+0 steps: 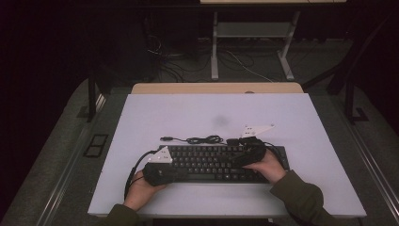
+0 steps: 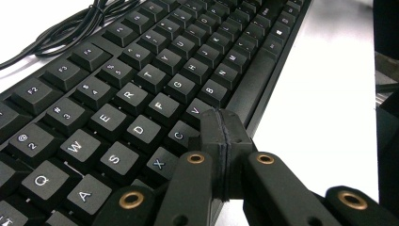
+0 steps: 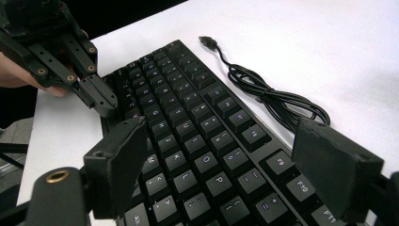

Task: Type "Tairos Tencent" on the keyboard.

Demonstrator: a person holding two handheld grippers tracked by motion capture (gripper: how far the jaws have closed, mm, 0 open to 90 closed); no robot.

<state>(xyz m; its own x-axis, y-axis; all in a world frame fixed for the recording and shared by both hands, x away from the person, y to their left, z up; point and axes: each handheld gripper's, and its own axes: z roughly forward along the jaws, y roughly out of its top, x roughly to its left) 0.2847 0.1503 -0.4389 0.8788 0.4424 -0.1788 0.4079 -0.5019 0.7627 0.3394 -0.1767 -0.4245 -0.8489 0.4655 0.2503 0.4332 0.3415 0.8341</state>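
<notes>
the left tool [image 2: 221,136] is fully closed over the keyboard [image 1: 211,162] front edge; the right tool [image 3: 226,169] stands wide open above the keyboard keys.

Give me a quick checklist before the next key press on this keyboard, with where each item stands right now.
1. Left gripper shut to a single tip for pressing: ok, the jaws are pressed together with nothing between them.
2. Left tip over a key: ok, it sits low above the keyboard, near V and C; whether it touches, cannot tell.
3. Right gripper open: ok, the jaws stand wide apart above the keyboard's right part.
4. Right gripper empty: ok, the jaws hold nothing.
5. Cable off the keys: ok, it lies coiled on the table behind the keyboard.
6. Keyboard flat on the table: ok in the high view.
</notes>
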